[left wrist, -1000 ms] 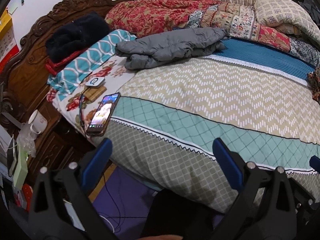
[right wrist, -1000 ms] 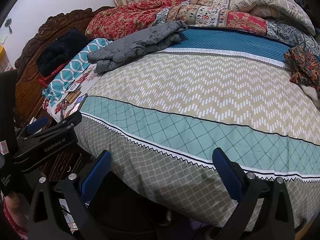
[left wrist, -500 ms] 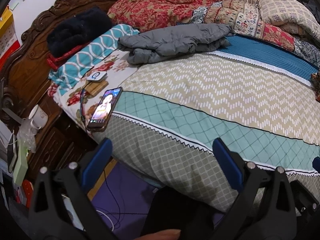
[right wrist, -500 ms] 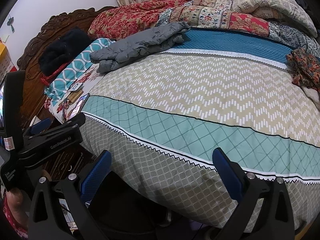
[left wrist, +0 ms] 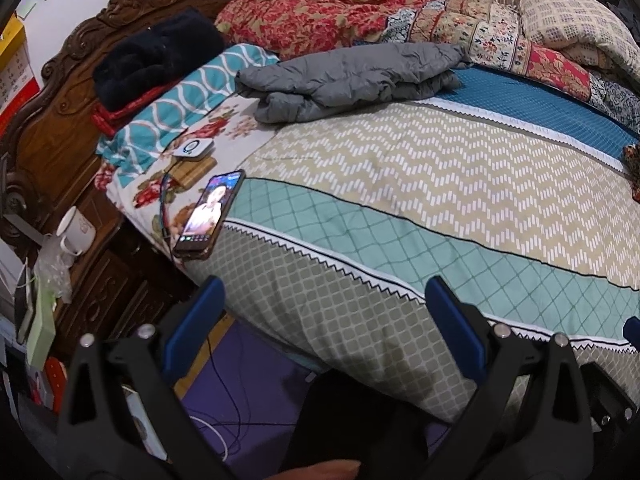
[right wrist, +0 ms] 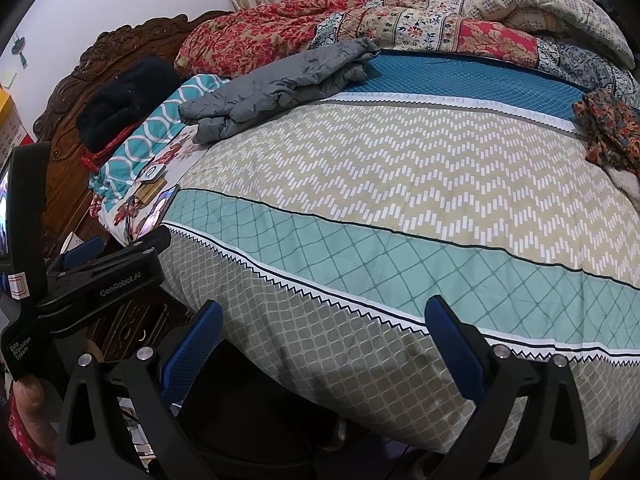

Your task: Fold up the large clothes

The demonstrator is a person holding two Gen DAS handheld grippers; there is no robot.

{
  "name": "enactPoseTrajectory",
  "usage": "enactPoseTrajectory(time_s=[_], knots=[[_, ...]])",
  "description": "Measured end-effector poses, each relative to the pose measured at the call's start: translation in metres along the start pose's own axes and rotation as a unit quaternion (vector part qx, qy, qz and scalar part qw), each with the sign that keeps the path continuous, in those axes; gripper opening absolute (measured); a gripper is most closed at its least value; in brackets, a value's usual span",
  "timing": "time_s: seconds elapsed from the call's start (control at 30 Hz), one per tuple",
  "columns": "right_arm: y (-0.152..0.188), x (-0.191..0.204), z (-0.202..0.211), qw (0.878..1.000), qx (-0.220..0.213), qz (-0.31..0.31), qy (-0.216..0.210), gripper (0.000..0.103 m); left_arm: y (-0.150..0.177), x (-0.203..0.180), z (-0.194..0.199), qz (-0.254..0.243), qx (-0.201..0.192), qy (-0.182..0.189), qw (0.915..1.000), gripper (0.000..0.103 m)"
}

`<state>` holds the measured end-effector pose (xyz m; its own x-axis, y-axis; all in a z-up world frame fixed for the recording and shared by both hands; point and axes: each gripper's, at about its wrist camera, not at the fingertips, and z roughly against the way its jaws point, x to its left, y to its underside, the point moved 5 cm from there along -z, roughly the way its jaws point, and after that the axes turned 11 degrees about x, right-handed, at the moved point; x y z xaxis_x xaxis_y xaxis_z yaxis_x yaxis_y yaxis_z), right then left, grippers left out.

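Observation:
A grey padded jacket [left wrist: 352, 76] lies loosely folded at the far side of the bed, near the pillows; it also shows in the right wrist view [right wrist: 276, 84]. My left gripper [left wrist: 324, 308] is open and empty, held off the near edge of the bed over the patterned quilt [left wrist: 420, 184]. My right gripper [right wrist: 324, 320] is open and empty, also at the near edge. The left gripper's body [right wrist: 100, 280] shows at the left of the right wrist view. Both grippers are far from the jacket.
A lit phone [left wrist: 210, 214] and a small white device [left wrist: 194, 147] lie at the bed's left edge. A carved wooden headboard [left wrist: 60, 92] and a nightstand with a white mug [left wrist: 76, 232] stand left. Folded quilts [left wrist: 360, 16] pile up at the back. A floral cloth [right wrist: 612, 128] lies right.
Both views have shifted slightly closer and to the left along the bed. Both grippers stay open and empty.

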<state>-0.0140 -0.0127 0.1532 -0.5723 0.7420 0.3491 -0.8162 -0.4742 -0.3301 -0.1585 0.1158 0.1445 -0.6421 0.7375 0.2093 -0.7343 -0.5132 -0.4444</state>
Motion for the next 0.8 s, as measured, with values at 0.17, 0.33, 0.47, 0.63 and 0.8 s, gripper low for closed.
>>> enactPoseTrajectory(time_s=[0.17,0.33,0.47,0.63,0.8], knots=[[-0.0001,0.0009,0.0005,1.000,-0.003,0.001,0.001,0.025,-0.0017,0.0010,0.0002,0.000,0.002,0.003,1.0000,0.097],[0.0009,0.0019,0.0004,1.000,-0.002,0.002,0.000,0.025,-0.0023,-0.0004,0.0013,0.000,0.002,0.003,1.0000,0.097],[0.0011,0.0023,0.0001,1.000,-0.002,0.003,0.000,0.025,-0.0018,-0.0028,0.0023,-0.001,0.003,0.003,1.0000,0.097],[0.0010,0.0018,0.0004,1.000,-0.002,0.001,0.000,0.025,-0.0016,-0.0030,0.0022,-0.001,0.004,0.003,1.0000,0.097],[0.0016,0.0018,0.0009,1.000,-0.002,0.002,-0.001,0.025,-0.0016,-0.0040,0.0012,0.001,0.007,0.003,1.0000,0.097]])
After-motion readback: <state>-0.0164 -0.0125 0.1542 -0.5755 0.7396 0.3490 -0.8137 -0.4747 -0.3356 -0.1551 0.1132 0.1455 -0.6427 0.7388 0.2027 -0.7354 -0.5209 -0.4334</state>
